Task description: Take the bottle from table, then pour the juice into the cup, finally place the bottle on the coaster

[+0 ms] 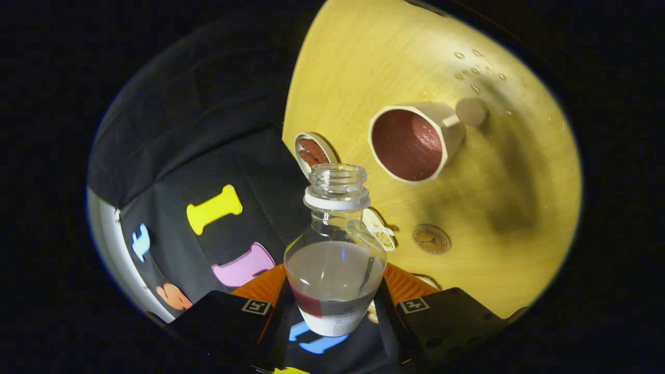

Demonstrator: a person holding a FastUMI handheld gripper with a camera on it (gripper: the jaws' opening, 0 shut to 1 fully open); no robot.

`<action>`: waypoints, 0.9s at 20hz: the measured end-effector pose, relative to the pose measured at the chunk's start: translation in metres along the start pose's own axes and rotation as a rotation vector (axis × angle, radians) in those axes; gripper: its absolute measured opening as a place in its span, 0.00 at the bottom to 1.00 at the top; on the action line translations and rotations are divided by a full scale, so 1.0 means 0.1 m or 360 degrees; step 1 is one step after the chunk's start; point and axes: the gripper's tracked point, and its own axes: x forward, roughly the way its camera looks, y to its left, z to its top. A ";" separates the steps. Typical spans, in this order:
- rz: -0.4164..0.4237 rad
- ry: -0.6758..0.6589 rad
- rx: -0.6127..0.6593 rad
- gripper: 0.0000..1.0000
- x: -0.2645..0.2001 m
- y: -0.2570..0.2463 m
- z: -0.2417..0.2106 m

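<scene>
Between the fingers of the tool (335, 306) sits the bottle (335, 259), pinched on both sides, cap off. Its neck points to twelve o'clock. The cup (410, 143) lies on the bench (374, 62) toward one o'clock, mouth open. The coaster (431, 239) waits nearer, at two o'clock.

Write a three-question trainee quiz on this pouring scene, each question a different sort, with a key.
1. True or false: the tool is shut on the bottle.
2. Multiple choice: the bottle's neck is A) capped, B) open, C) hidden.
3. Fill in: the small round disc lying beyond the fingers on the table, nearer than the cup, is the ____.

Key:
1. True; both fingers press on its lower body.
2. B; the threaded mouth has no cap.
3. Coaster.
</scene>
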 end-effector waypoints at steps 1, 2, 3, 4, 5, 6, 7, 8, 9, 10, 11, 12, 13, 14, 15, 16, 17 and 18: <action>0.0021 -0.0011 -0.0144 0.74 -0.06 0.00 -0.01; 0.0060 -0.0019 -0.0265 0.74 -0.12 0.04 -0.05; 0.0102 -0.0031 -0.0393 0.74 -0.19 0.08 -0.08; 0.0125 -0.0031 -0.0540 0.74 -0.27 0.10 -0.12; 0.0141 -0.0032 -0.0702 0.74 -0.33 0.06 -0.17; 0.0158 -0.0043 -0.0891 0.74 -0.40 0.03 -0.22; 0.0168 -0.0055 -0.1076 0.74 -0.44 -0.01 -0.26; 0.0203 -0.0076 -0.1274 0.74 -0.48 -0.03 -0.31; 0.0229 -0.0068 -0.1476 0.74 -0.52 -0.10 -0.41; 0.0258 -0.0061 -0.1664 0.74 -0.55 -0.16 -0.49; 0.0276 -0.0035 -0.1830 0.74 -0.58 -0.24 -0.59; 0.0303 -0.0012 -0.1980 0.74 -0.62 -0.30 -0.70; 0.0326 -0.0002 -0.2126 0.74 -0.65 -0.38 -0.81; 0.0337 -0.0001 -0.2269 0.74 -0.66 -0.46 -0.89; 0.0340 -0.0016 -0.2403 0.74 -0.67 -0.54 -0.95; 0.0340 -0.0045 -0.2515 0.74 -0.68 -0.60 -0.99; 0.0355 -0.0073 -0.2610 0.74 -0.68 -0.65 -1.09; 0.0366 -0.0089 -0.2684 0.74 -0.71 -0.71 -1.18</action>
